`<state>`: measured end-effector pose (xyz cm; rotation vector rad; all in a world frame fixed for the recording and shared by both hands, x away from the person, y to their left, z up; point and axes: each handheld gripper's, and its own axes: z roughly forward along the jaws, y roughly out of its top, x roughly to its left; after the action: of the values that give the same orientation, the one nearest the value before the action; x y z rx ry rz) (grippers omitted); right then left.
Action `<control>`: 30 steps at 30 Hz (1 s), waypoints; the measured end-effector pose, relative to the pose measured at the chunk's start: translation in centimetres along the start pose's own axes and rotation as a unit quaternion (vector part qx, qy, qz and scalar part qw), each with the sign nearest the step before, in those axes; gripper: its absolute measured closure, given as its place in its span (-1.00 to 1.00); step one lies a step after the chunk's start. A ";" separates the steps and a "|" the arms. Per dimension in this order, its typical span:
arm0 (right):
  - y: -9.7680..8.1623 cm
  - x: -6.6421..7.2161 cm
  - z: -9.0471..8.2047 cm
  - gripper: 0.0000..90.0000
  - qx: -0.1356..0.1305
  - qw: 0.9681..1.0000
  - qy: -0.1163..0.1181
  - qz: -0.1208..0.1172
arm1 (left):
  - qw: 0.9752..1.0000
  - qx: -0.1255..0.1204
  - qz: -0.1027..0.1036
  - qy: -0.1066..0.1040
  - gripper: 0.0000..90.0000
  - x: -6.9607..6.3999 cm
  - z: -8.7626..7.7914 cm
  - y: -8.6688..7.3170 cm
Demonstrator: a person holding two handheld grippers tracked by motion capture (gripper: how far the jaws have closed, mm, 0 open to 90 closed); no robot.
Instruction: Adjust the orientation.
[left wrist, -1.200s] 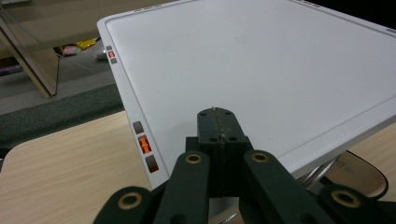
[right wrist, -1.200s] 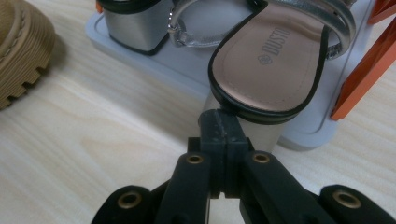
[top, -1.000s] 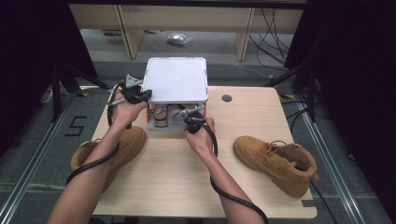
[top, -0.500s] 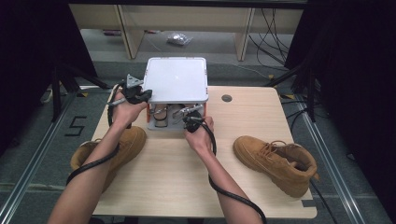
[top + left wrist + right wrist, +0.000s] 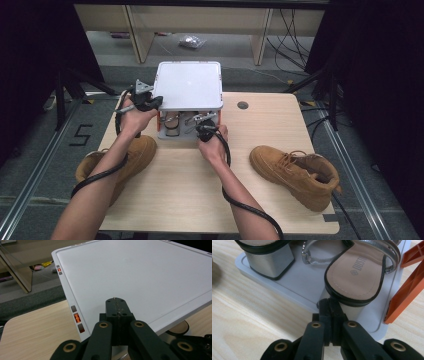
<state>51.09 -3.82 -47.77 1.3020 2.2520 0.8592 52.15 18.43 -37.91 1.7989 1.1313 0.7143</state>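
Note:
A shoe box with a white lid (image 5: 190, 85) and orange side posts (image 5: 409, 290) stands at the table's back middle. Inside, on its white base (image 5: 294, 282), sit two silver block-heeled sandals (image 5: 359, 272). My left gripper (image 5: 158, 102) is shut, and its tips rest over the lid's left edge (image 5: 117, 301). My right gripper (image 5: 197, 122) is shut too. It points into the box's open front, with its tips (image 5: 329, 302) right at the nearer sandal's heel; whether they touch it is unclear.
A tan boot (image 5: 125, 160) lies at the table's left edge under my left forearm. A second tan boot (image 5: 300, 170) lies at the right front. A round cable hole (image 5: 243, 105) sits right of the box. Shelving legs and cables stand beyond the table.

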 end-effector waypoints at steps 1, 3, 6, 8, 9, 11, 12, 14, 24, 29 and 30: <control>0.1 -0.1 0.0 1.00 0.000 1.000 -0.001 -0.004 | 1.000 0.000 0.000 0.000 1.00 0.0 0.0 0.0; 0.1 0.0 0.1 1.00 -0.001 1.000 -0.003 -0.002 | 1.000 0.000 0.000 0.000 1.00 0.0 0.0 0.0; 0.1 0.1 0.2 1.00 -0.005 1.000 -0.005 0.000 | 1.000 0.000 -0.001 -0.001 1.00 0.0 0.0 0.0; 0.1 0.0 0.3 0.99 -0.006 1.000 -0.005 0.000 | 1.000 0.001 0.000 0.000 1.00 0.0 0.0 0.0; 0.1 0.0 0.3 0.99 -0.006 1.000 -0.006 0.000 | 1.000 0.001 0.000 0.000 1.00 0.0 0.0 0.0; 0.1 0.0 0.4 0.98 -0.008 1.000 -0.009 -0.007 | 1.000 0.002 0.001 0.001 1.00 0.0 0.0 0.0; 0.1 0.0 0.4 0.98 -0.009 1.000 -0.009 -0.008 | 1.000 0.002 0.000 0.000 1.00 0.0 0.0 0.0; 0.1 0.0 0.4 0.96 -0.008 1.000 -0.008 -0.002 | 1.000 0.002 0.000 0.000 1.00 0.0 0.0 0.0; 0.0 0.1 -1.1 0.62 -0.003 1.000 0.008 -0.004 | 1.000 0.000 -0.005 -0.002 1.00 0.1 0.0 0.1; -0.5 -0.9 -3.6 0.49 0.019 0.999 0.020 -0.022 | 1.000 -0.003 -0.002 0.001 1.00 0.0 0.2 0.1; -0.7 -1.3 -4.1 0.47 0.022 0.999 0.022 -0.030 | 1.000 -0.002 0.003 0.002 1.00 0.0 0.2 0.1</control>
<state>48.81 -6.45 -45.20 1.2404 2.3435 0.8284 52.31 18.36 -37.92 1.7983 1.1260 0.7229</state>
